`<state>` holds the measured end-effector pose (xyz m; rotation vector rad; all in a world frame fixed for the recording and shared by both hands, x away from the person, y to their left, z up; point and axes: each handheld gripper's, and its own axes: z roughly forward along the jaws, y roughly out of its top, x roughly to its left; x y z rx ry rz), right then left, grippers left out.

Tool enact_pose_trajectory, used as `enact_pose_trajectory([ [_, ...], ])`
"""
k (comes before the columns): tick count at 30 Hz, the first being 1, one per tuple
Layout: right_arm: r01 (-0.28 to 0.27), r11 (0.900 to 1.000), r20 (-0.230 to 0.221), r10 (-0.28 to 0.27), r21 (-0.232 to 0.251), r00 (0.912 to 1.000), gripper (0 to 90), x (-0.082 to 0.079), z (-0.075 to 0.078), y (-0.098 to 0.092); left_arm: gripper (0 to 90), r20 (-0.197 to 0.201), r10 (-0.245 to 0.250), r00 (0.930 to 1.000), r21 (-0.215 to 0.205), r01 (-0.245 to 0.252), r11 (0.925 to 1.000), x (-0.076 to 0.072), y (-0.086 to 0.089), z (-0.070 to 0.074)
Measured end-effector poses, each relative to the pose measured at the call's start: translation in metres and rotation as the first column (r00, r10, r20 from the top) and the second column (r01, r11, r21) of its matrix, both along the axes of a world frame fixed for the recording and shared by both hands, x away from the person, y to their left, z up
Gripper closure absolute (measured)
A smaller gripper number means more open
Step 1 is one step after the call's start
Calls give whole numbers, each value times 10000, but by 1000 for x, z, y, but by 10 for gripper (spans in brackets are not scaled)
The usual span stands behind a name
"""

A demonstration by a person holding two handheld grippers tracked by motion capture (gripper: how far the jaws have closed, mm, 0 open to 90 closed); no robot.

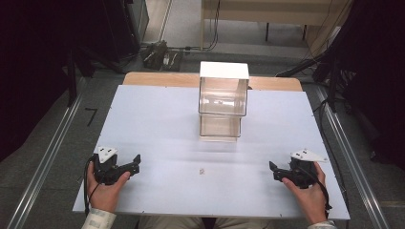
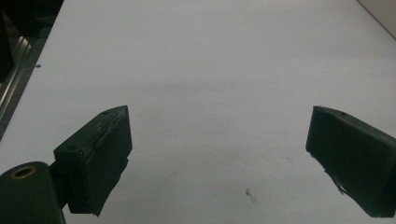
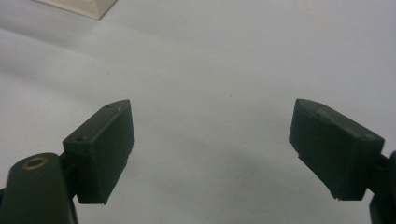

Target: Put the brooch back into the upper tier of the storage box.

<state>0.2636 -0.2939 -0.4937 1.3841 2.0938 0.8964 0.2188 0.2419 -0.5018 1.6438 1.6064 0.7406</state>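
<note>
- Since nothing is held, the tiny pale scrap (image 1: 202, 170) lies loose at the table's (image 1: 157, 119) near middle, between both grippers.
- Left gripper (image 1: 134, 163) and right gripper (image 1: 273, 171): jaws spread wide, empty, resting at the near corners.
- Clear box (image 1: 222, 102) stands far centre, well apart.

No writing, label or number can be read anywhere; the pictures are perhaps too blurred.

The table (image 1: 157, 124) is pale grey-white, plain and unpatterned. The clear box (image 1: 222, 102) has a white lid. Both the left gripper (image 1: 136, 164) and the right gripper (image 1: 273, 171) are black (each topped by a light grey plate). The small object (image 1: 202, 171) is whitish.
</note>
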Motion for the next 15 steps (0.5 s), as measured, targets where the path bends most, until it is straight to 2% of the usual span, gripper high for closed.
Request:
enact_pose_trajectory([
  [4,-120,9999,7,120,88,9999,131,0,0,4,83,-21,42,10000,-3,-42,10000,0,0,0],
  [6,-205,9998,15,205,83,9998,132,0,1,7,94,-85,181,9998,149,-180,9997,0,0,0],
  [15,-684,9976,33,684,85,9977,132,0,2,27,100,-51,177,9998,121,-177,9998,0,2,0],
])
